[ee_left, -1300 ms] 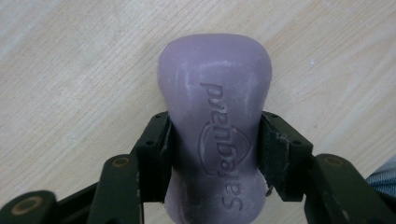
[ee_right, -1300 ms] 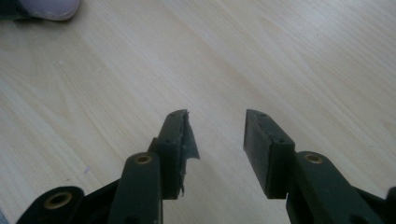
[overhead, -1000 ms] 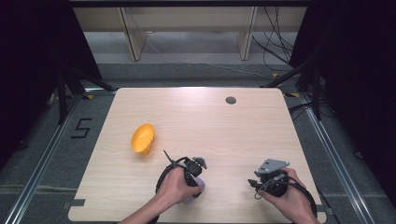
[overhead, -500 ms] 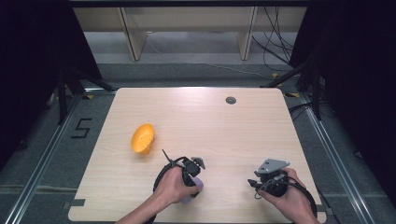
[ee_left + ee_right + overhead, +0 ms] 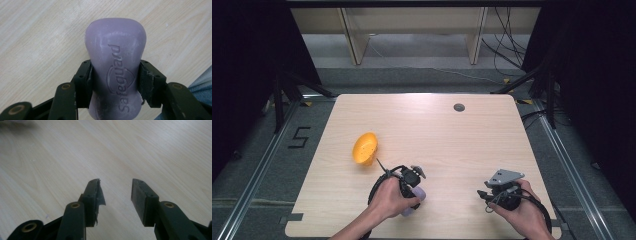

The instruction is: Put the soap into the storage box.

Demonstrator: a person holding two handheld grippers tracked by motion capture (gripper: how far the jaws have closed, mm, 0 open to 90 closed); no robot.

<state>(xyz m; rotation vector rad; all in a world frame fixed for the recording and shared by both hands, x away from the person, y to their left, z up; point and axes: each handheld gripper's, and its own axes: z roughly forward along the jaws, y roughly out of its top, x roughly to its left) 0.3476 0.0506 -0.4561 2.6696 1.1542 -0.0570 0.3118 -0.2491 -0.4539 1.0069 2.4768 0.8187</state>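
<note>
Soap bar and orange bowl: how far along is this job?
Done: the left gripper is shut on the purple soap bar, near the table's front edge. In hand: holding it there. Probably left: carrying it to the orange bowl, which lies tilted and apart. The right gripper rests open, holding nothing.

The waxy, matt purple soap bar (image 5: 115,72) carries embossed lettering and faint whitish scuffs. The pale wooden table top (image 5: 452,145) has fine grain and a smooth, low-sheen finish. The matt black plastic left gripper (image 5: 115,82) has rubbery pads (image 5: 146,82); the right gripper's (image 5: 116,195) pad (image 5: 98,195) looks frayed. The orange plastic bowl (image 5: 364,148) is smooth, slightly glossy.
</note>
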